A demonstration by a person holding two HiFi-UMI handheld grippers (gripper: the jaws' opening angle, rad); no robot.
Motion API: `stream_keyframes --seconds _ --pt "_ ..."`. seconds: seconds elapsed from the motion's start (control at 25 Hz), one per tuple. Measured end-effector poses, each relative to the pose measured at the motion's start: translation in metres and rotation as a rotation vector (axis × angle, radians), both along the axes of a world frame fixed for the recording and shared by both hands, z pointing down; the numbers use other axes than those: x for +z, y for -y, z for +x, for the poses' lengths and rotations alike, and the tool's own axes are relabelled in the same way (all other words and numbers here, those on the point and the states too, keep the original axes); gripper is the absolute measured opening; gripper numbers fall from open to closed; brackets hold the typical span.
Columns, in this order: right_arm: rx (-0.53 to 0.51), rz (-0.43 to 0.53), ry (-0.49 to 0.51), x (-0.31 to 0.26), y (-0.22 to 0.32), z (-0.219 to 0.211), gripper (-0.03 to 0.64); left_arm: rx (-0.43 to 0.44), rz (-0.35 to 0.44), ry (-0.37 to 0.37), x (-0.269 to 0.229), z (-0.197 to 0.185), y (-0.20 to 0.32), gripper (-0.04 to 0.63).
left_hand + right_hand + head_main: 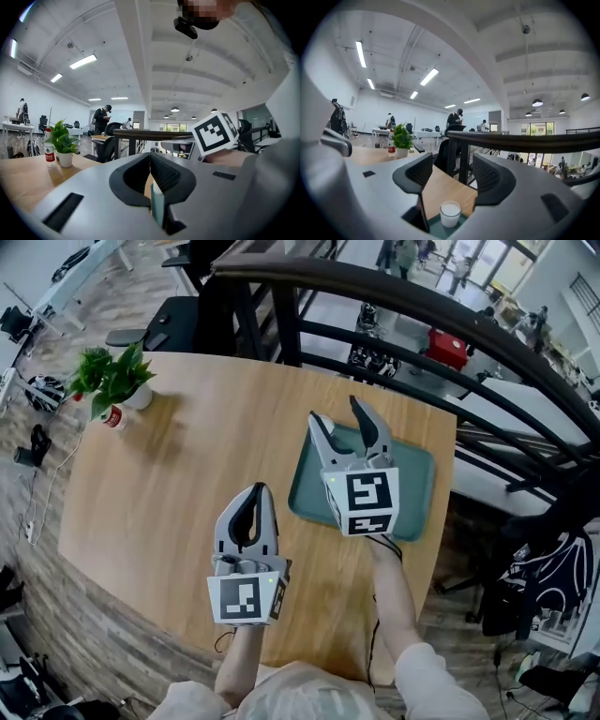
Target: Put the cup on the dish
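- Wood-topped table (169, 502) with rounded corners fills the head view; a dark curved railing (394, 301) runs just past its far edge, and an open office with desks and people lies beyond.
- Only the right gripper view shows the cup (450, 213): small, white and upright, it stands on the teal dish (440, 230). In the head view the right gripper (336, 413) covers that spot, so the cup is hidden there.
- That same view shows the right gripper (452, 161) with its jaws wide apart, the cup low between them and touched by neither.
- The left gripper view shows the left gripper (150, 157) with its jaws pressed together at the tips, nothing clamped between them. A teal sliver shows through the gap lower down; what it is cannot be told.
- The head view alone shows the layout: the left gripper (258, 493) is over bare wood just left of the dish (417, 474).
- Count: one cup, one dish, two grippers, one potted plant (114, 379), one red-labelled bottle (114, 417) touching or just beside the pot.
- The dish lies near the table's right edge. The left half of the table is open wood, with plant and bottle at the far left corner, well apart from both grippers.
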State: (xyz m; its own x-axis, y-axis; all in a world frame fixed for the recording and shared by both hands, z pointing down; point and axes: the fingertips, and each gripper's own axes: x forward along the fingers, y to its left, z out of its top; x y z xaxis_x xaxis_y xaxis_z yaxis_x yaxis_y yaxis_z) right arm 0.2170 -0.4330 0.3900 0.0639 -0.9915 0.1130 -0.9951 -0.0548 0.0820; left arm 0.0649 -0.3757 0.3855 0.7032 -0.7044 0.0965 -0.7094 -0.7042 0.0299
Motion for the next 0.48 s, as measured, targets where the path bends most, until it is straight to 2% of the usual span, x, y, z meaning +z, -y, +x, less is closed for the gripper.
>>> stream_keyframes --seconds 0.16,0.2,0.24,0.36,0.48 --pt "-0.022 0.178 -0.026 -0.085 -0.045 -0.019 0.265 0.000 0.044 -0.042 -0.034 -0.013 -0.023 0.011" --pt "-0.007 0.233 -0.033 -0.105 -0.061 -0.024 0.196 0.007 0.053 -0.053 -0.045 -0.016 -0.030 0.011" --pt "0.011 0.286 -0.042 -0.124 -0.078 -0.030 0.060 0.016 0.066 -0.065 -0.056 -0.019 -0.039 0.011" --pt "0.019 0.405 -0.062 -0.169 -0.126 -0.054 0.032 0.050 0.150 -0.077 -0.094 -0.027 -0.066 0.011" --pt "-0.001 0.456 -0.050 -0.192 -0.168 -0.074 0.029 0.072 0.235 -0.092 -0.124 -0.030 -0.092 0.011"
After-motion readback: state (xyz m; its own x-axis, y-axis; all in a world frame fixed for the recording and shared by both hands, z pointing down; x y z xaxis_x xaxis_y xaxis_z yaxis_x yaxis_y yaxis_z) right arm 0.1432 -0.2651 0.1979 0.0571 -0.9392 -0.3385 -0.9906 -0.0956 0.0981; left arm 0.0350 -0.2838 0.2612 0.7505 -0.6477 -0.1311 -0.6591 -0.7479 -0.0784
